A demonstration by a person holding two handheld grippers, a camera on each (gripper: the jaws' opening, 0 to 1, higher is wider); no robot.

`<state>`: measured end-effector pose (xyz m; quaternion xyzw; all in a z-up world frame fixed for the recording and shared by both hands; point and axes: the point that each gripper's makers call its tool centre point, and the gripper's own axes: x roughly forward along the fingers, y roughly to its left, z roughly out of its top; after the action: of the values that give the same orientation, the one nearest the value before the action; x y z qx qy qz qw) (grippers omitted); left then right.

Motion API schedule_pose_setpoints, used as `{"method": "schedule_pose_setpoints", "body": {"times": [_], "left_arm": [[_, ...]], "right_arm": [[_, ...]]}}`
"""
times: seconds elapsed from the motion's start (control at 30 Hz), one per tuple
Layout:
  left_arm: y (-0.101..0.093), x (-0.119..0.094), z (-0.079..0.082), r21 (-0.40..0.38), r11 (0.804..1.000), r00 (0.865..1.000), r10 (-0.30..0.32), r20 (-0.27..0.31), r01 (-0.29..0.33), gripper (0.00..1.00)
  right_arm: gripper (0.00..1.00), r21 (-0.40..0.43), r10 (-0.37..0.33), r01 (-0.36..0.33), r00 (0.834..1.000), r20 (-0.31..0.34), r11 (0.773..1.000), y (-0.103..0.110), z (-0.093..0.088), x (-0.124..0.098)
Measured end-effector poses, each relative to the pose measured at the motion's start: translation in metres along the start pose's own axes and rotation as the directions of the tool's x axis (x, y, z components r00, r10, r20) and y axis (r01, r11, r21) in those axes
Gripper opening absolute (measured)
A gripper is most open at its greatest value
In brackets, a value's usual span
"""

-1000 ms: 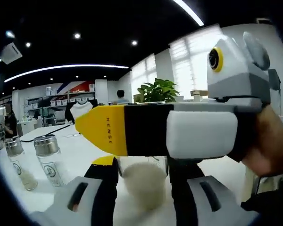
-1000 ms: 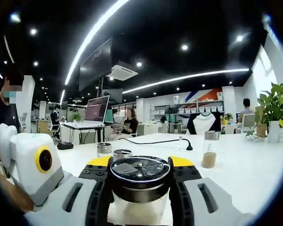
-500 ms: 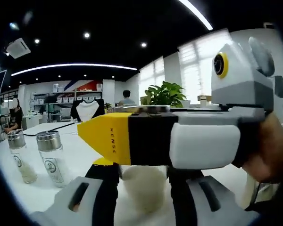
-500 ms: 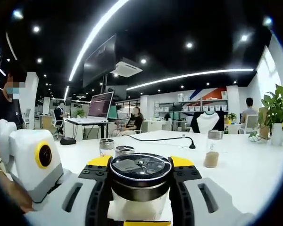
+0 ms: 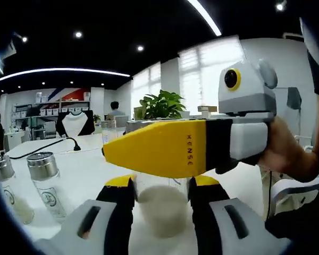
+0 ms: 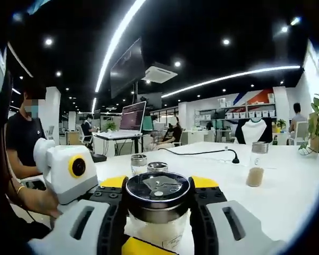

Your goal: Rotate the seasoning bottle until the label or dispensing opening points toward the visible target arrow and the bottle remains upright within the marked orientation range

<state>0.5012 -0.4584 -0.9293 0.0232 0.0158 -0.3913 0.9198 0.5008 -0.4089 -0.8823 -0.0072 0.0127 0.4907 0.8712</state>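
We hold the seasoning bottle (image 6: 157, 212) between both tools, low in the centre of each view. In the right gripper view, our right tool (image 6: 157, 204) is pinching it just under the dark metal cap (image 6: 157, 192), whose flat top with its dispensing flap faces up toward the camera, so a grip this high lets us turn the cap end while watching the opening. In the left gripper view, our left tool (image 5: 162, 199) is pinching the glass body lower down, where pale powder fills the bottle; we judge that this lower grip steadies the bottle upright while the upper one twists. The right tool crosses the middle of the left gripper view as a long yellow and black bar, held by a hand (image 5: 287, 151) at the right edge. The left tool's grey and yellow housing sits at the lower left of the right gripper view. We cannot make out a target arrow or orientation marks, so how near the opening is to its goal cannot be told.

The bench (image 6: 287, 191) is white and smooth. On it stand two metal-capped jars (image 5: 45, 183) at the lower left of the left gripper view, and a lone jar of brown powder (image 6: 255, 164) right of centre in the right gripper view. A black cable (image 6: 202, 153) lies across it. Behind is an open office with strip lights, shelves, a potted plant (image 5: 157, 104) and seated people.
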Motion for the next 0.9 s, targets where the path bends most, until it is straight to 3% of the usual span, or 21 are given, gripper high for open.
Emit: {"method": "schedule_pose_setpoints", "body": {"times": [0.3, 0.53, 0.63, 0.9], "left_arm": [[0.000, -0.009, -0.001, 0.007, 0.994, 0.994, -0.107, -0.024, 0.107, 0.44], [-0.002, -0.010, -0.002, 0.008, 0.988, 0.988, -0.153, -0.031, 0.154, 0.44], [-0.002, -0.013, -0.002, 0.009, 0.982, 0.981, -0.191, -0.033, 0.191, 0.44], [-0.003, -0.015, -0.004, 0.043, 0.980, 0.980, -0.194, -0.042, 0.196, 0.44]], "right_arm": [[0.43, 0.041, 0.117, -0.118, 0.993, 0.034, 0.992, 0.009, 0.008, -0.012], [0.39, 0.029, 0.224, -0.225, 0.974, 0.028, 0.974, 0.015, 0.008, -0.010], [0.39, 0.023, 0.227, -0.228, 0.974, 0.025, 0.973, 0.013, 0.009, -0.008], [0.38, 0.009, 0.184, -0.184, 0.982, 0.035, 0.983, 0.015, 0.010, -0.008]]}}
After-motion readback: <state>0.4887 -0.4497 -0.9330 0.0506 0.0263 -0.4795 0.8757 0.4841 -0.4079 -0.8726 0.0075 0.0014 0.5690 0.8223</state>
